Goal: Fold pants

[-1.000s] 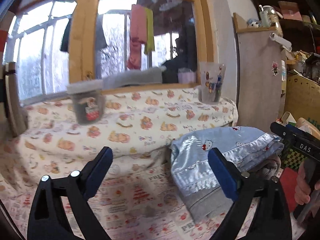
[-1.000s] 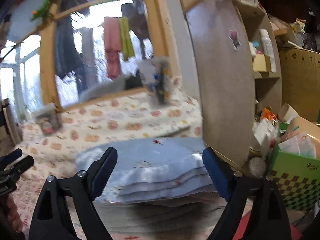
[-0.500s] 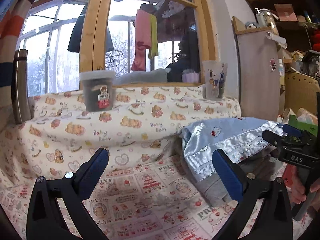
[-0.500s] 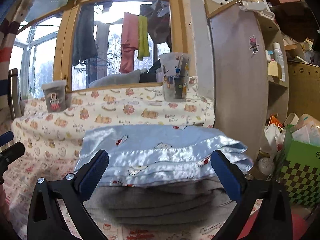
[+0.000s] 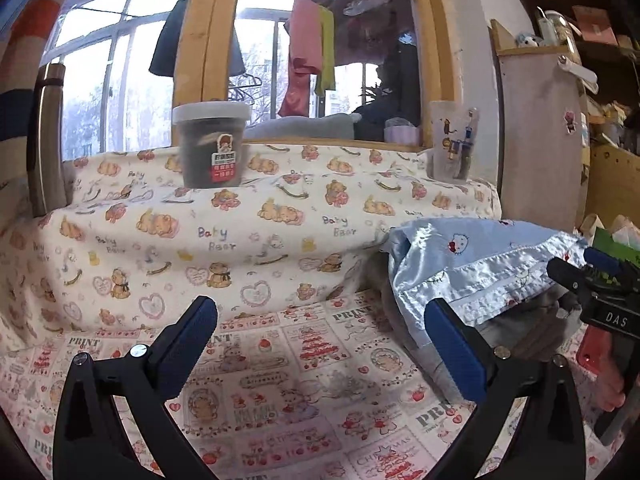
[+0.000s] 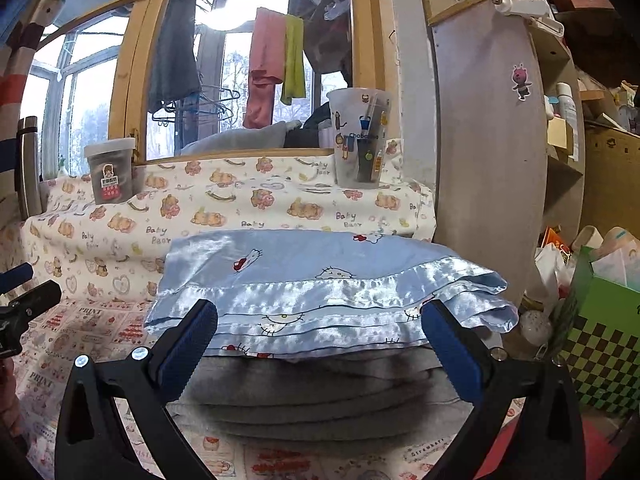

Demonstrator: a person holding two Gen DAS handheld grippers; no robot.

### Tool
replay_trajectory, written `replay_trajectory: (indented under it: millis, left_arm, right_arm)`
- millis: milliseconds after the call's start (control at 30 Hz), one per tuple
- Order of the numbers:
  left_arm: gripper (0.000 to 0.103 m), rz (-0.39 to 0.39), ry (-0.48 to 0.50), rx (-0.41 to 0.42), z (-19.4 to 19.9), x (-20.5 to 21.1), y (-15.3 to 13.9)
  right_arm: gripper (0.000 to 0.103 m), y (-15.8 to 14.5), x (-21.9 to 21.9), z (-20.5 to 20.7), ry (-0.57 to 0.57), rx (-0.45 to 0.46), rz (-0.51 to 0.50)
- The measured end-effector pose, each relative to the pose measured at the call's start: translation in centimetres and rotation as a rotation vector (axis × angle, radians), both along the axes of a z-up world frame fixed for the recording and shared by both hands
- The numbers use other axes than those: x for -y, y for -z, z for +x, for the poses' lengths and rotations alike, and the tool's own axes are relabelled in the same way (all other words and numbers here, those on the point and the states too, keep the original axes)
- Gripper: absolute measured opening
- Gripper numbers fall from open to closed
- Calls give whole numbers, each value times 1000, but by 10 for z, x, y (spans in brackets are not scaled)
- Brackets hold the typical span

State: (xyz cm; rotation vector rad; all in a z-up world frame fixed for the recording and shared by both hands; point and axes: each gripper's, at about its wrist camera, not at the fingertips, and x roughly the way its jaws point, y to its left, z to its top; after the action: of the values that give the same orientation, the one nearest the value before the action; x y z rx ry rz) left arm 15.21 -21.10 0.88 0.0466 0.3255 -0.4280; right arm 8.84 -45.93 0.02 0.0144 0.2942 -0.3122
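Note:
Folded light-blue satin pants (image 6: pixel 320 292) with cat prints lie on top of a stack of folded grey clothes (image 6: pixel 312 396) on the printed sheet; the stack also shows in the left wrist view (image 5: pixel 476 268). My right gripper (image 6: pixel 320 344) is open and empty, just in front of the stack, jaws wide either side of it. My left gripper (image 5: pixel 320 340) is open and empty above the printed sheet (image 5: pixel 280 380), left of the stack. The right gripper's tip (image 5: pixel 592 280) appears at the stack's right side.
A raised ledge under a bear-print cloth (image 5: pixel 240 232) holds a lidded tub (image 5: pixel 212 144), a printed cup (image 6: pixel 360 136) and a steel flask (image 5: pixel 48 140). A wooden cabinet side (image 6: pixel 492 152) and a green checked box (image 6: pixel 600 344) stand right of the stack.
Both grippers have dropped lower and steadied. The right gripper has come closer to the front of the stack. Both jaws stay open.

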Motion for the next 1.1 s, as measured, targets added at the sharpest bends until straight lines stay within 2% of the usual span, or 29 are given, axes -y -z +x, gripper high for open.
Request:
replay_trajectory:
  millis: [1100]
  left_arm:
    - [103, -2, -2, -26, 3, -3, 1]
  right_arm:
    - [102, 0, 2, 1, -4, -9, 1]
